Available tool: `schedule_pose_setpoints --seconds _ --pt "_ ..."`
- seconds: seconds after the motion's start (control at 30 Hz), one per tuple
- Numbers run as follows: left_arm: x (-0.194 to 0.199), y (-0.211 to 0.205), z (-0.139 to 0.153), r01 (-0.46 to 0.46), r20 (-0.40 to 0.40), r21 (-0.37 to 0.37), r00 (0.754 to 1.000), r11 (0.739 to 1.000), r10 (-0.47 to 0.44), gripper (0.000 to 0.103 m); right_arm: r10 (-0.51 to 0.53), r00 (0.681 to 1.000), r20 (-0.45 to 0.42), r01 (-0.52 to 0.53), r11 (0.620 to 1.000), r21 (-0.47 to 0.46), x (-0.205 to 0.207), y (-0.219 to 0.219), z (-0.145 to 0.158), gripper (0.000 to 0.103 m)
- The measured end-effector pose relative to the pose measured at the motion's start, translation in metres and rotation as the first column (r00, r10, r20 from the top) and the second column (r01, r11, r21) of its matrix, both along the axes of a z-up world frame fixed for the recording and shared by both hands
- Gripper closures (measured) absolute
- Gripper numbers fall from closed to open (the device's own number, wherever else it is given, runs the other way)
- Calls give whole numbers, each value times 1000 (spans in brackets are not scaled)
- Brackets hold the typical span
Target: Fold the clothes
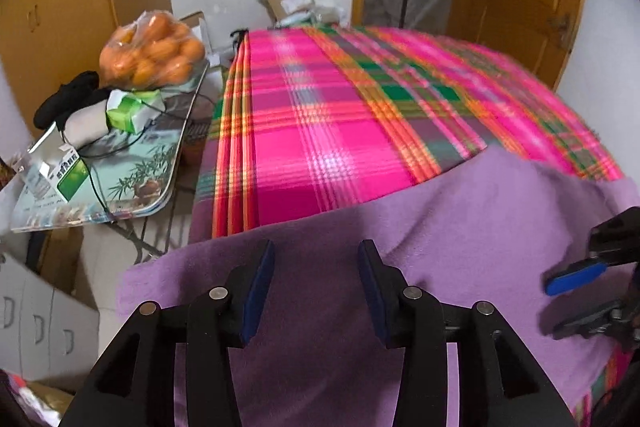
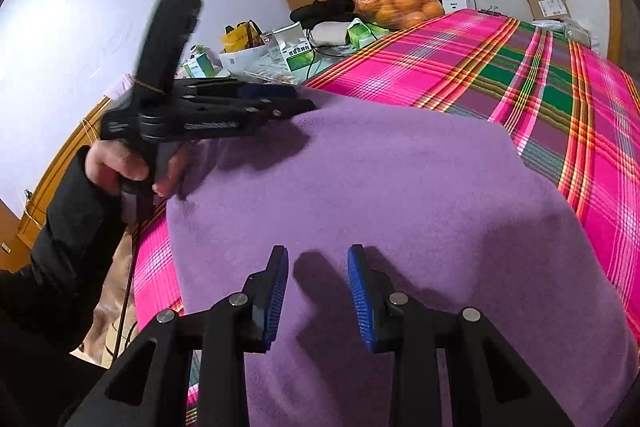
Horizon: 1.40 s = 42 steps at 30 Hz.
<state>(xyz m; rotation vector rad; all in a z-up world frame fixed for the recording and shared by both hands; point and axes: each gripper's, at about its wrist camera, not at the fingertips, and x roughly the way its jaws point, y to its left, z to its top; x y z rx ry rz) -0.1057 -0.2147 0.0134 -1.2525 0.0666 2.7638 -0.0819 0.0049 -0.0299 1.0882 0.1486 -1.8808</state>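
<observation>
- Purple fleece garment (image 2: 380, 195) is lying flat on pink plaid bedcover (image 1: 320, 115); bagged oranges (image 1: 154, 53) sitting alongside.
- Left gripper (image 1: 316, 291) and right gripper (image 2: 318, 291) are hovering over the fleece, jaws released, empty.

Left claw (image 1: 316, 291), right claw (image 2: 318, 297): agape.

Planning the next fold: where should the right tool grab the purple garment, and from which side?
Judging by its pose, take the purple garment at its far right corner. That edge lies flat and free on the plaid cloth. Come in low from the right with the open right tool; the open left tool hovers over the opposite side.
</observation>
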Motion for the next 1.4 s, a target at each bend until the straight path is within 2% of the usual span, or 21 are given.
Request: schedule_pose_setpoints --seconds 0.13,0.23,0.3,0.43,0.53,0.73,0.8,0.9,1.0,1.13,1.4 --pt "-12 3 -3 -45 -1 -56 999 997 45 56 -2 1000 8 2 1000 -11 0 3 -1 71" --pt "-21 -9 -5 -116 8 -28 993 993 116 56 -4 1000 13 5 1000 -18 0 5 -1 71" --pt "-23 -14 -5 -128 15 -14 992 992 128 56 -6 1000 17 6 1000 -23 0 7 -1 71" --pt "-21 -17 -4 -133 26 -36 991 990 134 56 -9 1000 24 10 999 -32 1 10 -1 73" --pt "-3 -29 2 -171 -9 -16 985 985 171 56 -11 999 30 12 999 -39 1 12 -1 73" --pt "35 -51 14 -245 -76 34 966 969 247 56 -62 998 23 63 997 -41 0 21 3 74" --pt "57 -58 17 -258 -102 107 958 960 269 56 -80 997 24 81 996 -41 -2 22 4 74" --pt "78 -62 5 -281 -78 141 953 949 293 56 -104 994 27 105 994 -40 -7 24 5 74" --pt "97 -65 -8 -316 -75 138 942 939 328 56 -108 994 27 109 994 -31 -8 21 4 74" --pt "127 -73 1 -345 -121 241 917 907 381 56 -106 994 19 107 994 -26 -6 18 6 74" --pt "148 -77 -6 -381 -116 299 895 875 430 56 -109 994 0 109 994 -26 2 23 12 74"
